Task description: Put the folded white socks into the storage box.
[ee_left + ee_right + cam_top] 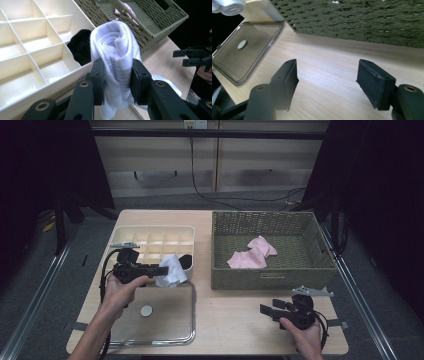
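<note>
Open tabletop (235,312) before wicker basket (265,280), basket wall blocking ahead, clear lid (165,320) lying left.

High cam overhead, fwd-down; claw cams close; share basket (265,280).

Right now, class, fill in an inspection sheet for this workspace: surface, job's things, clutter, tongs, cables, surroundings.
Surface: pale wooden table, bare between the hands.
Job's things: rolled white sock over the front edge of the cream divided organiser; a black item in one front cell; pink cloths in the woven basket.
Clutter: clear lid lying flat in front of the organiser.
Tongs: left tongs shut on the sock; right tongs open, empty, above the table.
Cables: black cable on the floor behind the table.
Surroundings: dark curtains, pale wall panel.
</note>
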